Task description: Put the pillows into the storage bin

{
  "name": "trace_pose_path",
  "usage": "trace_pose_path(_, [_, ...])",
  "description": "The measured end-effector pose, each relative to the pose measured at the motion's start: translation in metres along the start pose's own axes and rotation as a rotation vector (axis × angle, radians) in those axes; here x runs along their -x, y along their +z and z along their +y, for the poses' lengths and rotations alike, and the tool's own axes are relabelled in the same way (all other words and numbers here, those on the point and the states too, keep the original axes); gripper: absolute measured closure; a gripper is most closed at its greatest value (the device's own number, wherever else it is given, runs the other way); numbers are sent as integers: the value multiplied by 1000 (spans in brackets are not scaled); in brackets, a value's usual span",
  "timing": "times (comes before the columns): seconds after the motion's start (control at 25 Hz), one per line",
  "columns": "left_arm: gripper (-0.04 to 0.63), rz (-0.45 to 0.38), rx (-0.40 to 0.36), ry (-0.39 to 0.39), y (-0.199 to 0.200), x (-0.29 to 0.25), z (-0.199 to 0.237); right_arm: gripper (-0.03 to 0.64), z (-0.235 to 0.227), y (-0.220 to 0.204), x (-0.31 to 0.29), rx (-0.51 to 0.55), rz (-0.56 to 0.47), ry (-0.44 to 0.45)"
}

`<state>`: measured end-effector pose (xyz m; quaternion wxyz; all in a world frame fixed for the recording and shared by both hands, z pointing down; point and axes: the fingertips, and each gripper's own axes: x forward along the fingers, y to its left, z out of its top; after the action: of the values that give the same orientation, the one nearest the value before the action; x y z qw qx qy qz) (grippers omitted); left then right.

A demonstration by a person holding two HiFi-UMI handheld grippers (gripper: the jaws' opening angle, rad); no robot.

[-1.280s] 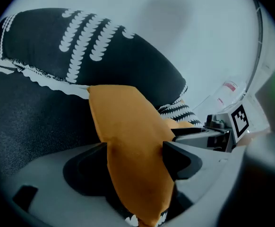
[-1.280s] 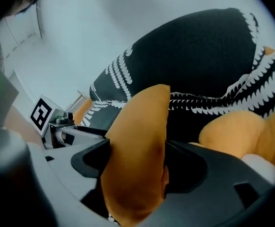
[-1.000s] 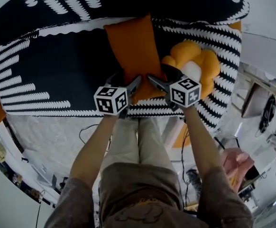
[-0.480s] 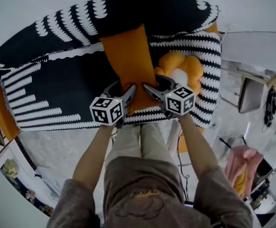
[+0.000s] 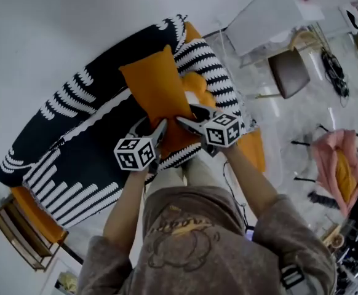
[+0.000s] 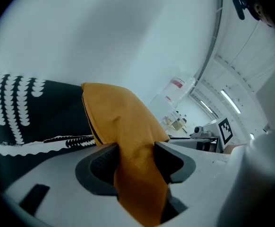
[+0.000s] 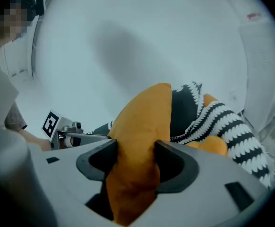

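Orange against black and white

The pillow (image 5: 157,97) is plain deep orange, with no print. The storage bin (image 5: 74,134) is black cloth crossed by rows of white scalloped stripes, and orange shows at its lower edges. A second cushion (image 5: 198,83) in it is the same orange with a pale patch. The person's shirt (image 5: 197,244) is grey-brown. Off to the right, a pink cloth (image 5: 330,158) wraps something orange.

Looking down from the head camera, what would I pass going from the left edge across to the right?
Brown wooden rack, left gripper, right gripper (both clamped on the orange fabric pillow), grey padded chair, pink crumpled cloth.
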<state>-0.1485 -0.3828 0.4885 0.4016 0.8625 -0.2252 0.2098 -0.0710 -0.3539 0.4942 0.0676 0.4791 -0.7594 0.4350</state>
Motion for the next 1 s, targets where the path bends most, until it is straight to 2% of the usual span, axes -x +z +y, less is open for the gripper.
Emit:
trace_pose_path(0.2, [360, 89, -129, -149, -7, -31, -102, 354, -22, -6, 109, -91, -149, -138])
trace_pose_path(0.4, [364, 195, -249, -279, -43, -62, -199, 353, -45, -41, 214, -197, -300, -255])
trace_pose_path(0.6, [367, 298, -377, -394, -96, -93, -307, 353, -69, -94, 326, -290, -432, -361])
trace_pose_path(1.0, [368, 450, -521, -541, -232, -155, -482, 354, -124, -213, 513, -409, -572, -522])
